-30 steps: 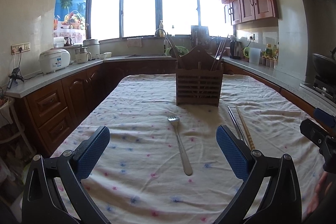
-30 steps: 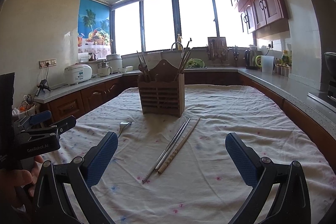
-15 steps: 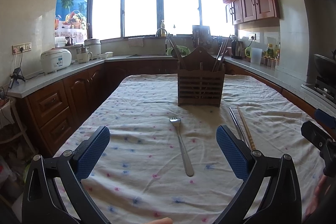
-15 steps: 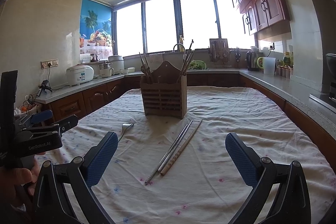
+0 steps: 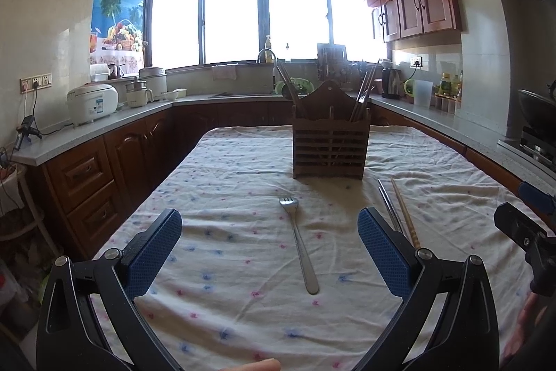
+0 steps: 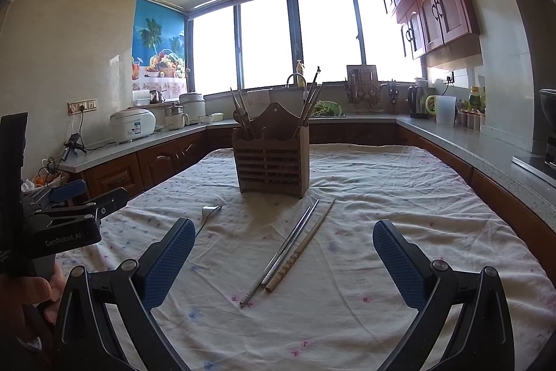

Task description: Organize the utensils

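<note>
A steel fork [image 5: 299, 244] lies on the cloth-covered table, tines pointing away, between the wide-apart fingers of my open left gripper [image 5: 269, 233]. Behind it stands a slatted wooden utensil holder [image 5: 330, 145] with chopsticks and a spoon in it. In the right wrist view, metal chopsticks [image 6: 283, 249] and a wooden chopstick [image 6: 305, 242] lie side by side ahead of my open right gripper [image 6: 283, 246], in front of the holder [image 6: 272, 162]. The fork [image 6: 207, 214] shows partly behind the left finger. Neither gripper holds anything.
The table [image 5: 434, 169] has a white cloth with small coloured flowers. Wooden cabinets and grey counters ring the room, with a rice cooker [image 5: 91, 99] on the left and a kettle and jug on the right. A person's hand [image 6: 31, 291] grips the left tool.
Both views have shifted only slightly; the holder and utensils sit a little lower and nearer in frame. The grippers stay open and nothing on the table has moved.
</note>
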